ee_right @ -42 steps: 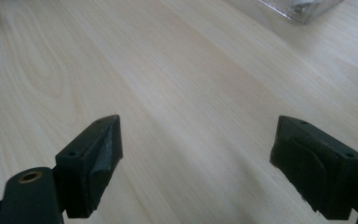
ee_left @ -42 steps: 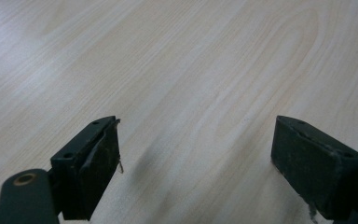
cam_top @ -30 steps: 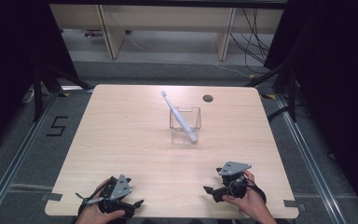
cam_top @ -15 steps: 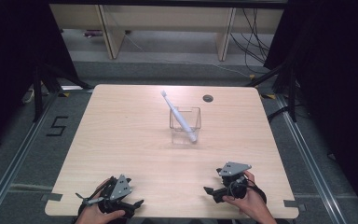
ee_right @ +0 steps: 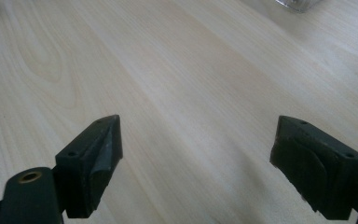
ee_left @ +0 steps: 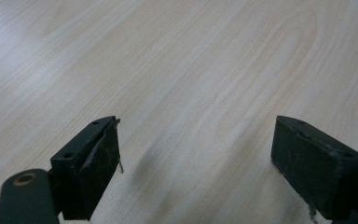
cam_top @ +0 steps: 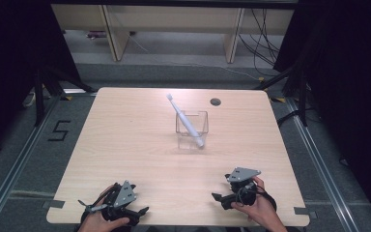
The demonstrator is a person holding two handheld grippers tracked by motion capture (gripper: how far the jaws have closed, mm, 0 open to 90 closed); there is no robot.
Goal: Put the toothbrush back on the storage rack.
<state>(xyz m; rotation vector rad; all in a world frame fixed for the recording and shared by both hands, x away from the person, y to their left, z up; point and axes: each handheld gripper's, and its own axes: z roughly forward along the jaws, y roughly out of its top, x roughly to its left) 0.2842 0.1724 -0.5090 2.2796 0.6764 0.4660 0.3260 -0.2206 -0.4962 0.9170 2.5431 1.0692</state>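
Brush waited mid-table

Both grippers sat wide open and empty at the near edge. The toothbrush (cam_top: 185,122) leaned in the clear cup (cam_top: 192,129), head tilted far-left, straight ahead; right gripper (cam_top: 226,199) was nearer than left gripper (cam_top: 134,212)

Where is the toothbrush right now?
In the high view, the toothbrush leans in the clear cup mid-table, just left of the round hole.

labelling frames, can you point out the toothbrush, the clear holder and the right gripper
toothbrush (cam_top: 186,122), high view, middle of its white handle
clear holder (cam_top: 202,116), high view, back right rim
right gripper (cam_top: 221,199), high view, between its open black tips
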